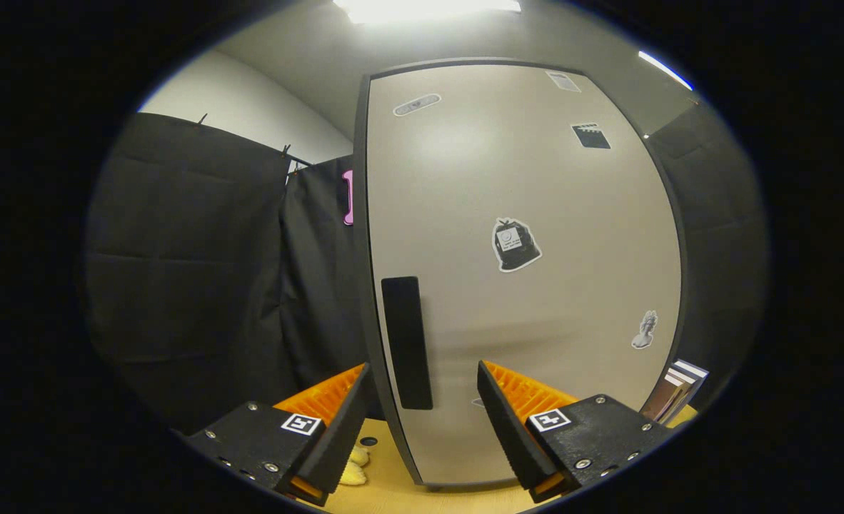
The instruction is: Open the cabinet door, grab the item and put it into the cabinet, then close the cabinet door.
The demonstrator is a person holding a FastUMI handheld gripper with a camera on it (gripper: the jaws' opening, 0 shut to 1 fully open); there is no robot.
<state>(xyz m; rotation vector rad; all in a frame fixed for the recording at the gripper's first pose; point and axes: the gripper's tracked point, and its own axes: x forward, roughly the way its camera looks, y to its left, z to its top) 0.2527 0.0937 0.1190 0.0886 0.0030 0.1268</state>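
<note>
A tall beige cabinet door (522, 235) with a dark frame stands shut right in front of me, dotted with a few stickers. Its black vertical handle (406, 343) runs along the left edge of the door. My gripper (423, 375) is open, and the lower part of the handle lies between the two fingers, just ahead of their tips. Nothing is held. A small pale yellow item (355, 465) lies on the wooden table (393, 492) below the left finger, partly hidden by it.
Black cloth walls (193, 271) hang to the left of the cabinet and to its right. A few books (675, 394) lean beside the cabinet's lower right corner. A bright ceiling light (425, 7) shines overhead.
</note>
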